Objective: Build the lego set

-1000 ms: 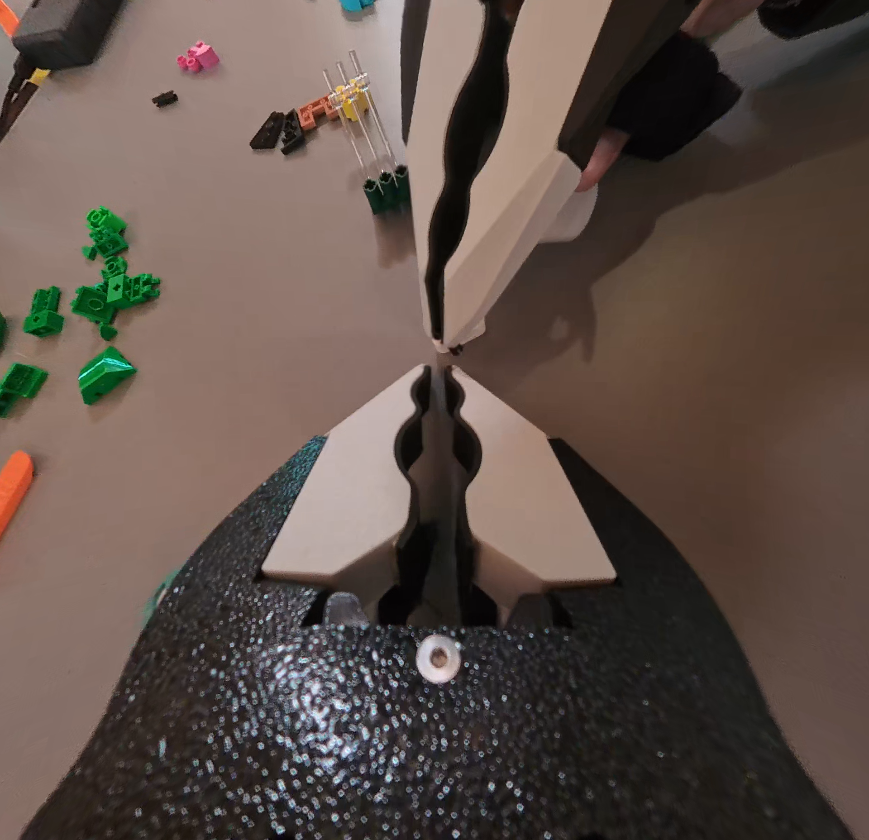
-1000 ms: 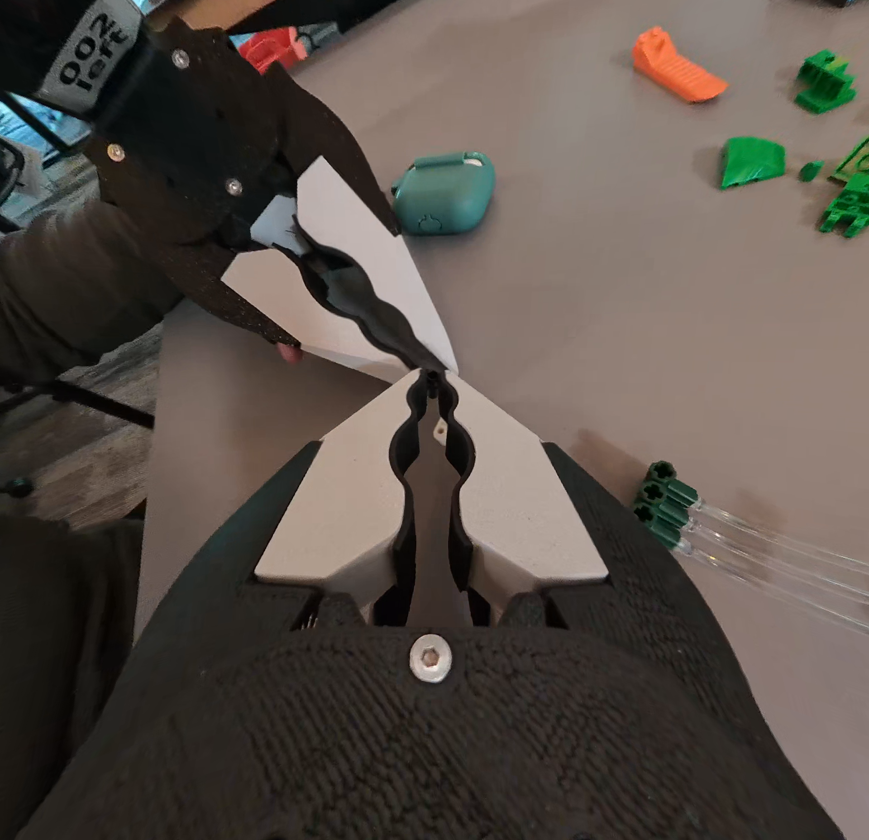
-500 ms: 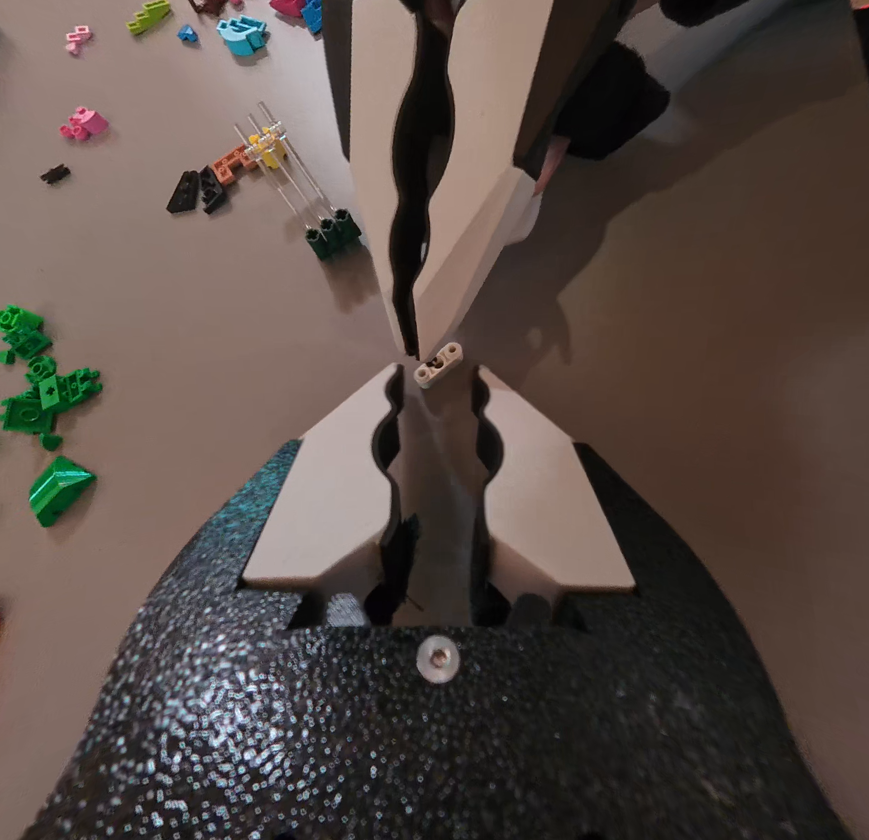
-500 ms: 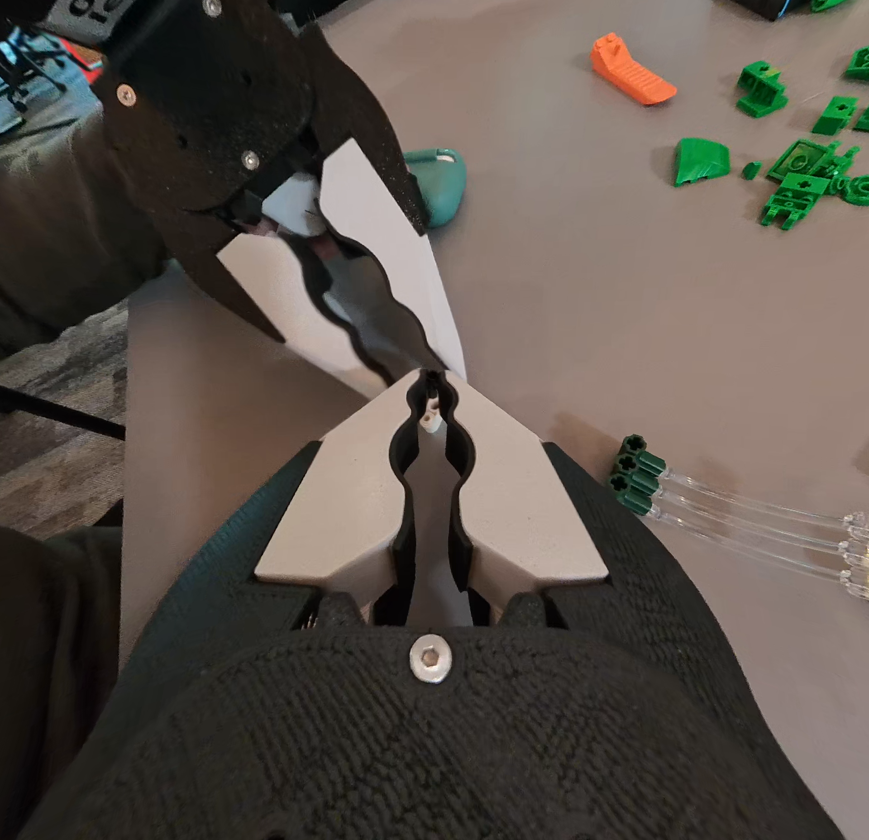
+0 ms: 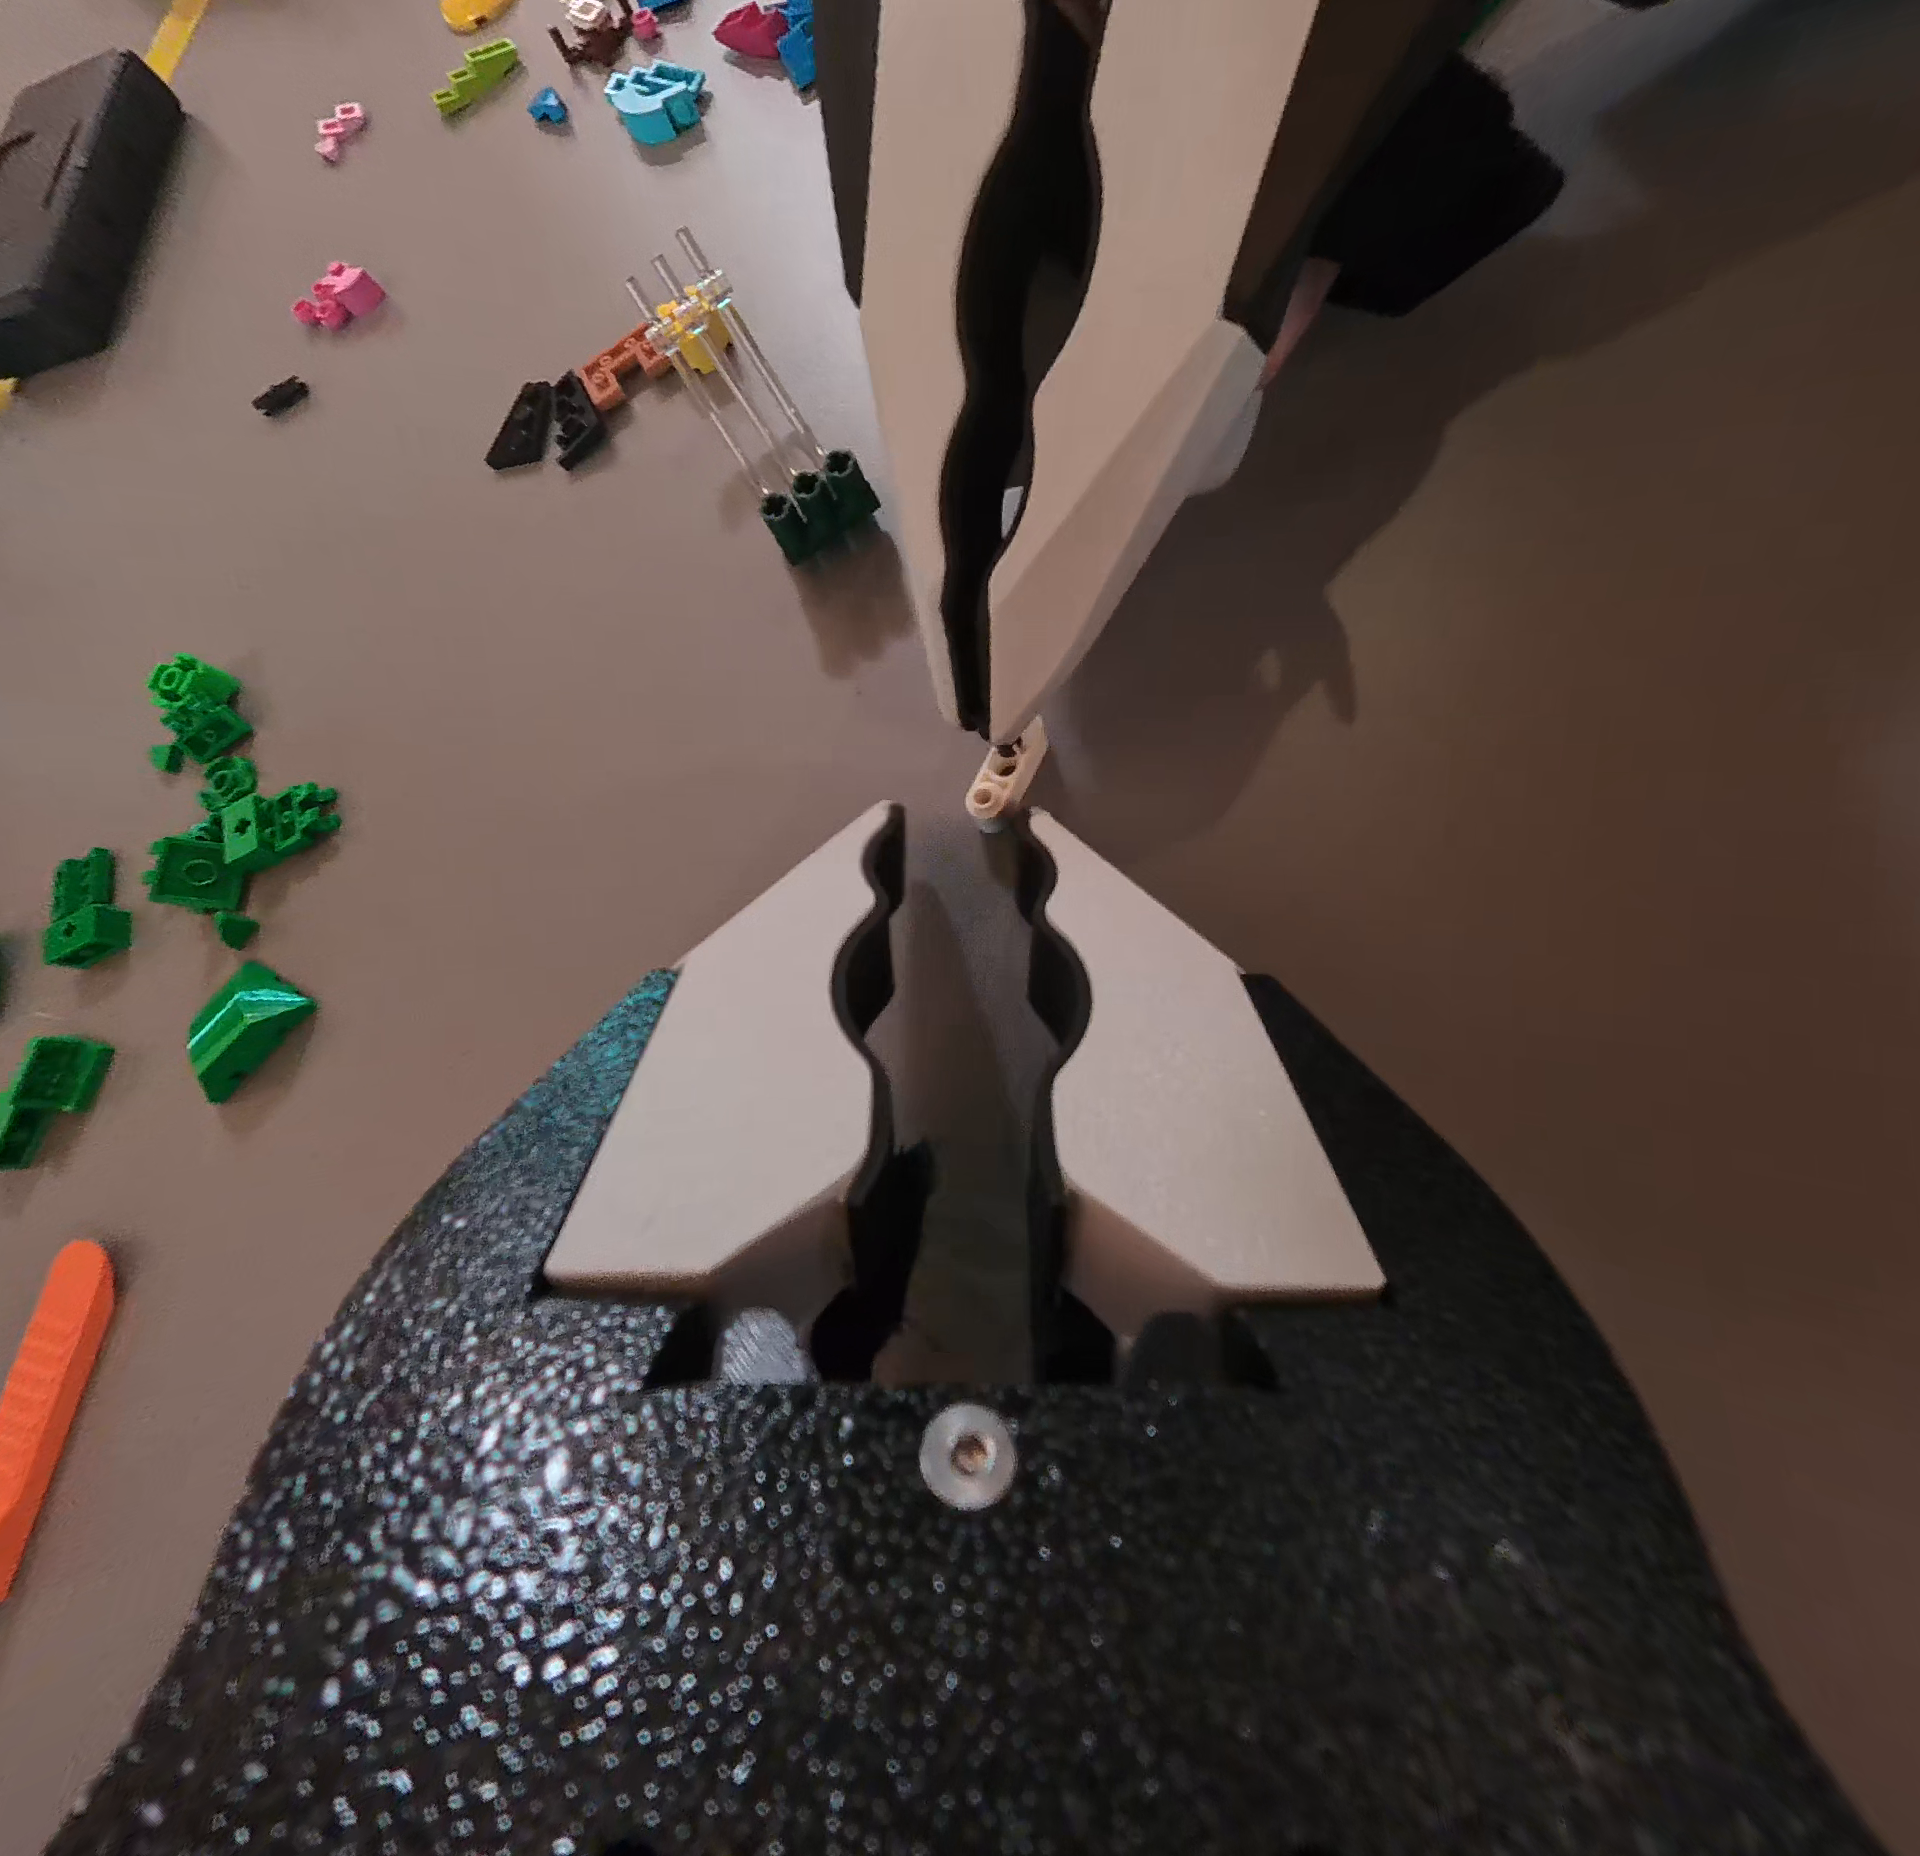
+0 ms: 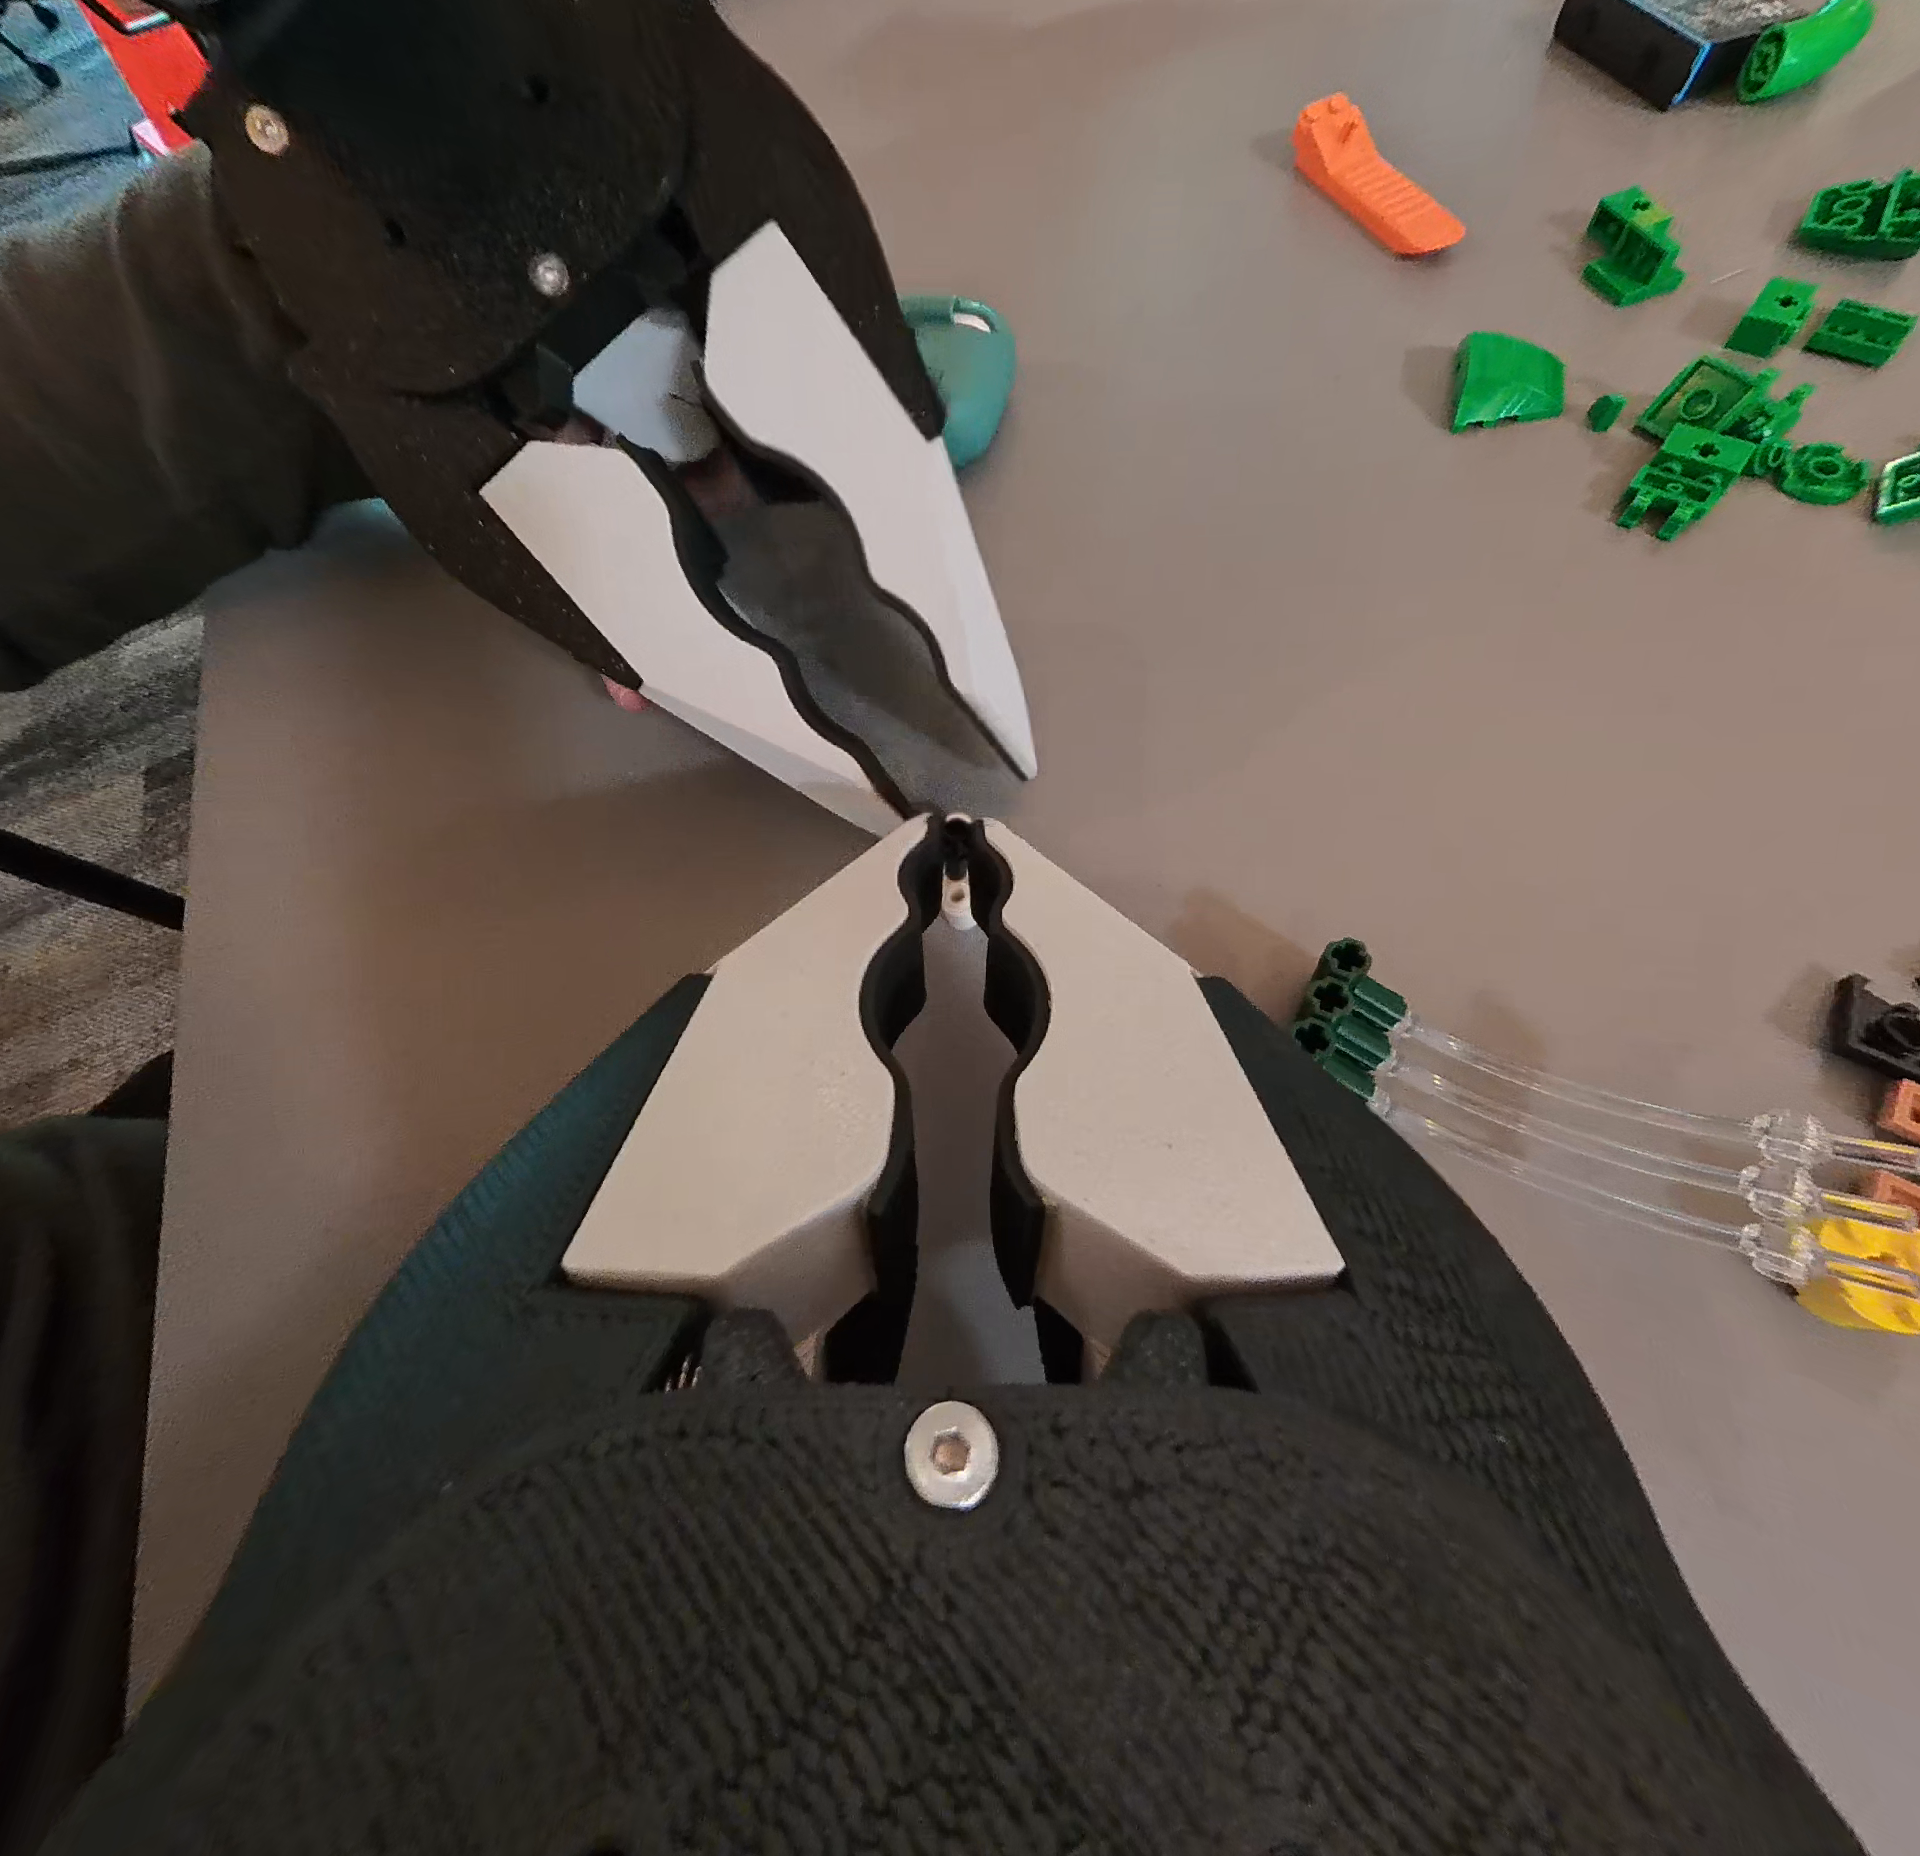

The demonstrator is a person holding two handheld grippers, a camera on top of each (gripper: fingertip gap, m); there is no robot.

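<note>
A small beige two-hole lego piece point(image 5: 1000, 780) with a dark pin hangs in the air above the grey table point(image 5: 1455, 975). My right gripper point(image 6: 954, 821) is shut on it; the piece point(image 6: 958, 887) shows just behind its tips. In the left wrist view the right gripper point(image 5: 982, 731) comes down from the top with the piece below its tips. My left gripper point(image 5: 964, 814) is open and empty, its tips on either side just under the piece. In the right wrist view the left gripper point(image 6: 961, 790) reaches in from the upper left, jaws apart, tips almost touching the right gripper's.
Loose green pieces point(image 5: 223, 840) point(image 6: 1704, 445) lie to one side. Three dark green connectors on clear rods point(image 5: 821, 502) point(image 6: 1345, 1027) lie close by. An orange brick separator point(image 5: 47, 1380) point(image 6: 1371, 191), a teal case point(image 6: 971, 372), a black box point(image 5: 73, 206) and the table edge point(image 6: 197, 871) are also there. My two grippers' fingertips are within a few centimetres of each other. The teal case point(image 6: 971, 372) is about 12 cm from both grippers' fingertips.
My left gripper, shut at the piece a second ago, has opened and let go. The right gripper stays shut on the piece, which has turned more upright.
</note>
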